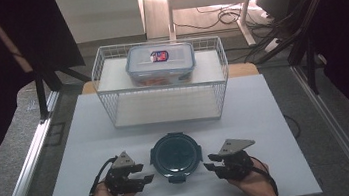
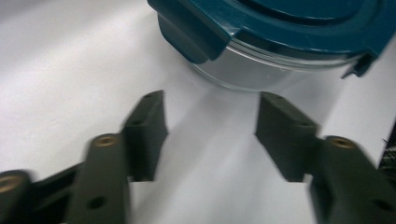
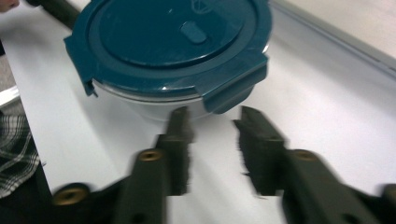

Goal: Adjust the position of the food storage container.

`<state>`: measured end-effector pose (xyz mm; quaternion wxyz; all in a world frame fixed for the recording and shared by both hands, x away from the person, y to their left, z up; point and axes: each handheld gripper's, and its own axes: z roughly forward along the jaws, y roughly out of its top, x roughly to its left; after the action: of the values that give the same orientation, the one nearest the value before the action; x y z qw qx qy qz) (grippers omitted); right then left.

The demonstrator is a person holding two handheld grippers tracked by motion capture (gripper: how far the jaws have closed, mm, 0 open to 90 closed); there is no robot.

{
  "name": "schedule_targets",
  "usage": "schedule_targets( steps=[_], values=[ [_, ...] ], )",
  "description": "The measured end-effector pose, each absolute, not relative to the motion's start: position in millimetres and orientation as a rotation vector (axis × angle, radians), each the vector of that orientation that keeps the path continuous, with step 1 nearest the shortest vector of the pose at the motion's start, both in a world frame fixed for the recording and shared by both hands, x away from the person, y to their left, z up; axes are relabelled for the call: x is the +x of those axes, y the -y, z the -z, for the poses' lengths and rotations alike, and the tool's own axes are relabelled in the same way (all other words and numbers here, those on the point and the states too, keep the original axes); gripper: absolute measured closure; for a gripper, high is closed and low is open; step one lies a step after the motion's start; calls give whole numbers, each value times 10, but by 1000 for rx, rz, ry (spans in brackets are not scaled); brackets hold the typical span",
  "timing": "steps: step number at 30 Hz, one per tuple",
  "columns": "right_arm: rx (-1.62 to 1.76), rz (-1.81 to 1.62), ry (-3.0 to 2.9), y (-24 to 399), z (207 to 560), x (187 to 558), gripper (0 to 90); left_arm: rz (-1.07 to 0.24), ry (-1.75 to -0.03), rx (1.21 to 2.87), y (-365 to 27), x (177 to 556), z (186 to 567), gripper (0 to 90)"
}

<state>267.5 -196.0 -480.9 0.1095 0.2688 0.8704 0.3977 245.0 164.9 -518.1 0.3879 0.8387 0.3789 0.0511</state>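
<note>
Round teal-lidded container (image 1: 175, 154) sits near the desk (image 1: 91, 133) front edge, apart from both flanking grippers: left gripper (image 1: 144, 173) and right gripper (image 1: 211, 164), jaws parted, empty.

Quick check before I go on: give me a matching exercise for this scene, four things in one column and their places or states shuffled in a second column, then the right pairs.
Things:
1. round container with teal lid
2. rectangular clear box
3. left gripper
4. wire basket

Places or states:
A. on the shelf inside the wire basket
B. at the far side of the white table, behind the round container
C. on the table between the two grippers, lid on
D. jaws open, nothing between them, left of the round container

Pairs: 1-C, 2-A, 3-D, 4-B
</note>
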Motion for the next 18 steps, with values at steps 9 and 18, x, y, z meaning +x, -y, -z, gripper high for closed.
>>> schedule_targets(
  steps=[9,18],
  values=[
    [769,-1188,-2520,1969,4831,2688,156,-77,-959,2059,-1870,2421,5206,187],
    [834,-1159,-2546,2040,4931,2753,39,-88,-942,2071,-1899,2419,5235,122]
  ],
)
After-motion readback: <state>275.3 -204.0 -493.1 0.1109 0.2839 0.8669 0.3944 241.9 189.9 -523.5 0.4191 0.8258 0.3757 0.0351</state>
